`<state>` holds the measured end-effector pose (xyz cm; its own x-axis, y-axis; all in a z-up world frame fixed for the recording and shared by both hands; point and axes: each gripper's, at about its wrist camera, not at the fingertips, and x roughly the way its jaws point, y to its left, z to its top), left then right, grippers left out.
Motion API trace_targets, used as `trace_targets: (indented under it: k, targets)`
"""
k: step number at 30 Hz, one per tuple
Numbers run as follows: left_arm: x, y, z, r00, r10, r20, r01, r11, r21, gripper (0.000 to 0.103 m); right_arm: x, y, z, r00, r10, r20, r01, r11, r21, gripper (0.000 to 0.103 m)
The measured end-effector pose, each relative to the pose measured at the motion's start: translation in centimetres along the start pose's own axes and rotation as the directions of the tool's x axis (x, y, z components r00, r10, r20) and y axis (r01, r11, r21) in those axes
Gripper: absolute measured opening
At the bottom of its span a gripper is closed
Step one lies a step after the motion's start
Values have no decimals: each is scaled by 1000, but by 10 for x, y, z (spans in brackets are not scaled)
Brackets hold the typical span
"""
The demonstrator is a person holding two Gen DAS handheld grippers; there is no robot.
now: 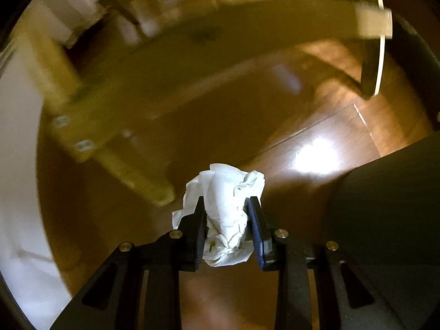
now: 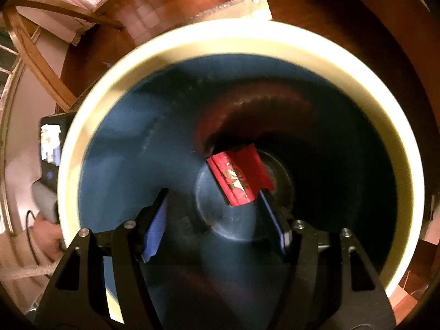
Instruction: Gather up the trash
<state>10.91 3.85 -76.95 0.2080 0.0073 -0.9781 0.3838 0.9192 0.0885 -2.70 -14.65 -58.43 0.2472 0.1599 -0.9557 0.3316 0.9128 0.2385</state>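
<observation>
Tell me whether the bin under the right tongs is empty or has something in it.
Not empty. The bin holds a red wrapper lying on its dark bottom, seen past the open right tongs. Nothing else shows inside.

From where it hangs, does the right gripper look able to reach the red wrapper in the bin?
Probably yes: the right gripper points down into the bin, open, and nothing lies between it and the red wrapper.

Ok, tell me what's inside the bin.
A red wrapper lies on the bin's dark floor. The open right gripper hides part of the floor.
</observation>
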Motion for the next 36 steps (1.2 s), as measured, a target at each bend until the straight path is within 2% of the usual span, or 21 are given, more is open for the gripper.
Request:
trace_targets:
  k: [6,14,17,20,24,30,34,36]
  targets:
    - [-77,18,-15,999,19,30,-16,995,-93,28,-39,12,2,1000,8,20,-8,1000,-18,60]
    - [-193,2,-34,998,8,62,0,992,-130,28,-100,11,1,1000,8,19,-9,1000,11,60]
    - [-234,-8,-33,996,-38,76,51,983,-175,28,-119,4,-3,1000,5,14,-6,1000,29,60]
    - [-269,-27,-29,989,-107,100,123,977,-176,28,-133,-3,-7,1000,-2,8,1,999,42,60]
    - [-296,-51,-22,977,-180,114,197,967,-159,28,-148,-13,-12,1000,-21,8,20,998,54,60]
    - [-297,-104,-14,967,-236,97,246,964,-102,31,-151,-30,-17,999,-43,5,42,996,78,60]
    - [-290,-128,-13,962,-256,94,264,961,-84,41,-152,-37,-21,999,-53,10,52,996,70,60]
    - [-286,-132,-18,963,-257,79,262,963,-67,52,-152,-39,-21,998,-56,15,55,996,66,60]
